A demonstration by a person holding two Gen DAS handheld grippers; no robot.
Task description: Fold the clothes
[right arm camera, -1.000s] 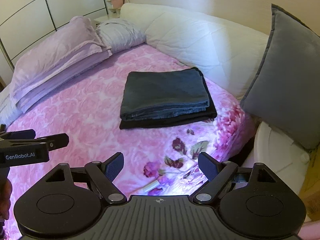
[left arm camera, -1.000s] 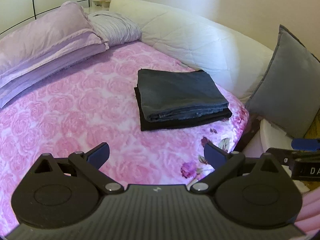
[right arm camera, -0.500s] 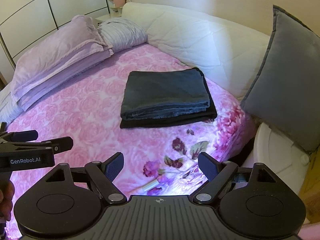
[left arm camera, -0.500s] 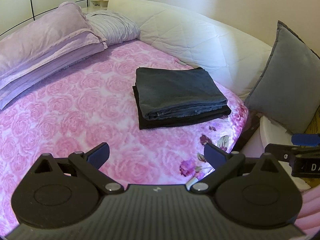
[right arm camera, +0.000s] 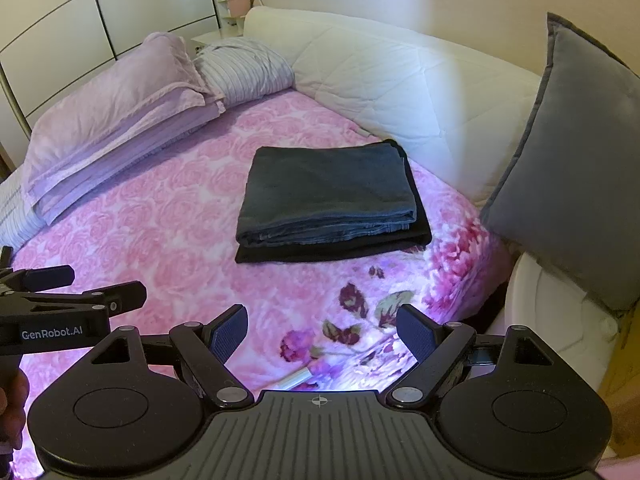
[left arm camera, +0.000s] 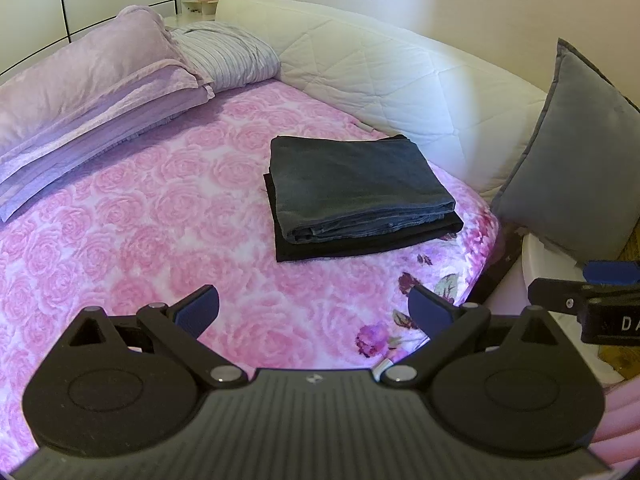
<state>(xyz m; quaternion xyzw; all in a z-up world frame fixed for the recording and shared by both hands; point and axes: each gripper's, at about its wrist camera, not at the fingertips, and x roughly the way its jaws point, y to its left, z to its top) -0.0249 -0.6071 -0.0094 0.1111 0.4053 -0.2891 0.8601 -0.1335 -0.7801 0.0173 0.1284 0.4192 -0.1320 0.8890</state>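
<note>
A folded dark grey garment (left arm camera: pixel 356 184) (right arm camera: pixel 332 192) lies on top of a folded black one (left arm camera: pixel 360 242) (right arm camera: pixel 336 254), stacked on the pink rose bedspread (left arm camera: pixel 140 220) (right arm camera: pixel 168 240) toward the bed's right side. My left gripper (left arm camera: pixel 316 312) hangs open above the bedspread, well short of the stack, with nothing between its fingers. My right gripper (right arm camera: pixel 322 336) is open too, empty, and just as far back from the stack. Each gripper shows at the edge of the other's view.
Folded lilac blankets (left arm camera: pixel 80 92) (right arm camera: pixel 120 120) and a striped pillow (left arm camera: pixel 228 56) (right arm camera: pixel 244 70) lie at the bed's far left. A cream quilted headboard (left arm camera: pixel 400 80) (right arm camera: pixel 408 88) curves behind. A grey cushion (left arm camera: pixel 576 148) (right arm camera: pixel 580 160) leans at the right over a white rim (right arm camera: pixel 552 320).
Both grippers have drifted slightly, so the stack shifts a little in each view. Both stay open and the clothes have not moved.
</note>
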